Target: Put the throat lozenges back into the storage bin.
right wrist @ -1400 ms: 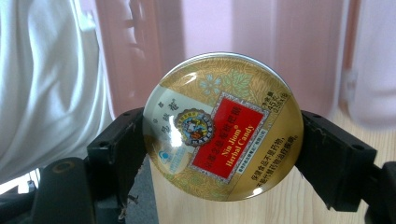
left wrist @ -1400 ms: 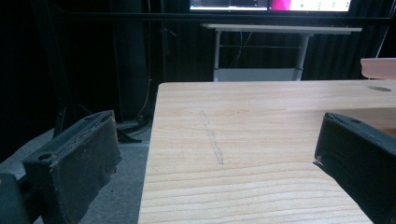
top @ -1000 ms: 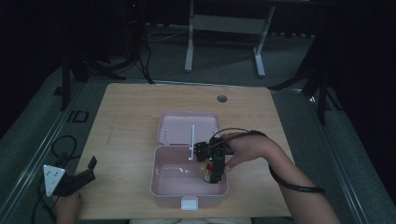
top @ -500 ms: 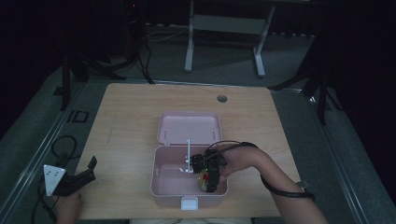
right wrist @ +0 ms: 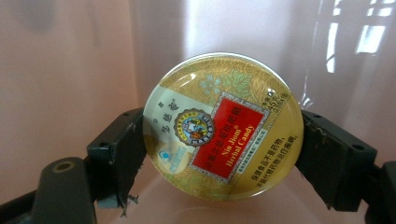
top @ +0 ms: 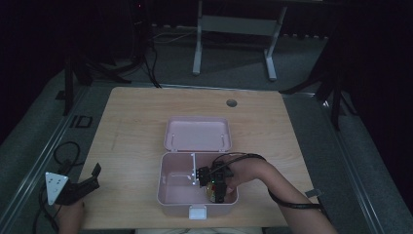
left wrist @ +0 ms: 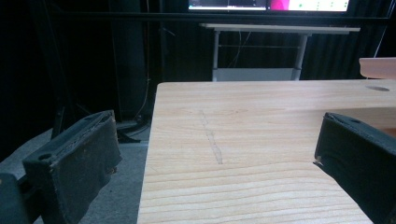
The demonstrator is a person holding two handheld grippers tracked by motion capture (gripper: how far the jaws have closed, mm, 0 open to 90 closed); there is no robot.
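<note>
While the right gripper clamps the candy tin low inside the pink box, right of its divider, placing looks underway; next, release gently. Far left of the box, the left gripper rests agape.

Hidden and cut-off parts

The right gripper is covering most of the tin; the frame edge is cropping the box lid.
</note>
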